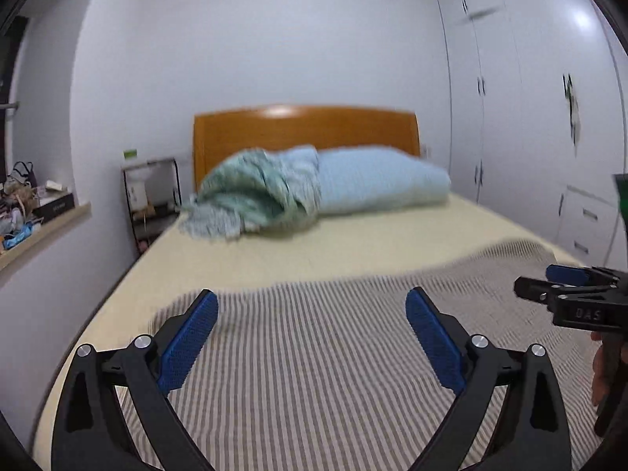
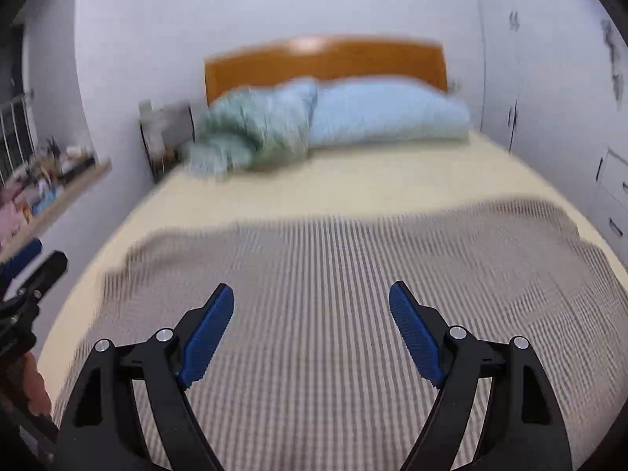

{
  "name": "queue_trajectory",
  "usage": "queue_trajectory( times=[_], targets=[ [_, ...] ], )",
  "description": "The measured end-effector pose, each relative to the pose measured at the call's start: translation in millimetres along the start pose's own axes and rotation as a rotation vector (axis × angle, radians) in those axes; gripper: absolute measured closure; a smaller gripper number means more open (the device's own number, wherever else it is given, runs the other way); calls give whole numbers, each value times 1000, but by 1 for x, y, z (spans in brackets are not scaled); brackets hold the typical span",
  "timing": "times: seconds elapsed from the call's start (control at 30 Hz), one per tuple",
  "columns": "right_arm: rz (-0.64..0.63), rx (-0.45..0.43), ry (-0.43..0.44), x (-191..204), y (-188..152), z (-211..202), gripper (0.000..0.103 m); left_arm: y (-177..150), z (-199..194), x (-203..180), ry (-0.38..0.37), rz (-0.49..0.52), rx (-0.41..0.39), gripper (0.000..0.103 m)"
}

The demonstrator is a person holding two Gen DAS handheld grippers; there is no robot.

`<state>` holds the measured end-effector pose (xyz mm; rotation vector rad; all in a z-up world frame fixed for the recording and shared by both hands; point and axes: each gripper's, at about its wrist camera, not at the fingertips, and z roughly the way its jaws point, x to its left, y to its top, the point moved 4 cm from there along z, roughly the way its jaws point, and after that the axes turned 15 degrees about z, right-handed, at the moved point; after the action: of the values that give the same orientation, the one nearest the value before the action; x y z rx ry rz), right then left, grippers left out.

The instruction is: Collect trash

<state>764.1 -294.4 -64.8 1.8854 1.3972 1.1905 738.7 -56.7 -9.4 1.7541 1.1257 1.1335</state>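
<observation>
No piece of trash can be made out in either view; the bed (image 1: 353,243) carries only bedding, and the cluttered ledge (image 1: 43,227) at the left edge of the frame is too small and blurred to tell what lies on it.

The left tool (image 1: 312,310) stands wide open at the bottom of its view, nothing between its blue pads (image 1: 188,347). The right tool (image 2: 312,302) is likewise spread, its jaws empty (it also shows at the right edge of the left view, a hand (image 1: 602,369) beneath it).

Both point over a striped blanket (image 2: 333,294) that covers the lower half of the frame; its far edge runs unevenly across the cream mattress cover. Beyond lies open cream surface, then a bunched green throw (image 1: 255,192) touching a pale blue pillow (image 1: 380,180) against the wooden headboard (image 1: 306,125). A small rack (image 1: 151,192) stands left of the headboard; white wardrobe doors (image 1: 530,117) line the right side.
</observation>
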Motion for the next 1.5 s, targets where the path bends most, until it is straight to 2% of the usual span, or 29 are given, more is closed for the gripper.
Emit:
queue_trajectory(
  times=[0.07, 0.1, 0.17, 0.33, 0.53, 0.7, 1.0, 1.13, 1.33, 1.5],
  targets=[
    [-12, -151, 34, 4, -1, -3, 24, -3, 13, 7, 23, -21, -36, 8],
    [-29, -200, 41, 5, -3, -3, 19, -6, 17, 9, 27, -28, -41, 8],
    [-75, -278, 23, 8, -13, -2, 19, -11, 26, 13, 35, -37, -46, 8],
    [-118, -278, -1, 11, -23, 6, 19, -24, 25, 18, 31, -56, -50, 8],
    [-97, -269, -25, 11, -20, -24, 19, -24, -7, 12, 29, -46, -66, 8],
    [-97, -273, -28, 18, -22, -63, 19, -18, -59, 7, 15, -49, -102, 8],
    [-82, -274, -17, 25, -55, -159, 19, -13, -187, -10, -4, -34, -168, 8],
    [-93, -279, -13, 28, -74, -199, 19, -19, -244, -16, -23, -31, -184, 8],
    [-83, -288, 15, 33, -105, -259, 19, -33, -323, -29, 5, 1, -183, 8],
    [-133, -273, -5, 40, -137, -303, 15, -51, -386, -42, 16, 15, -195, 8]
  ],
)
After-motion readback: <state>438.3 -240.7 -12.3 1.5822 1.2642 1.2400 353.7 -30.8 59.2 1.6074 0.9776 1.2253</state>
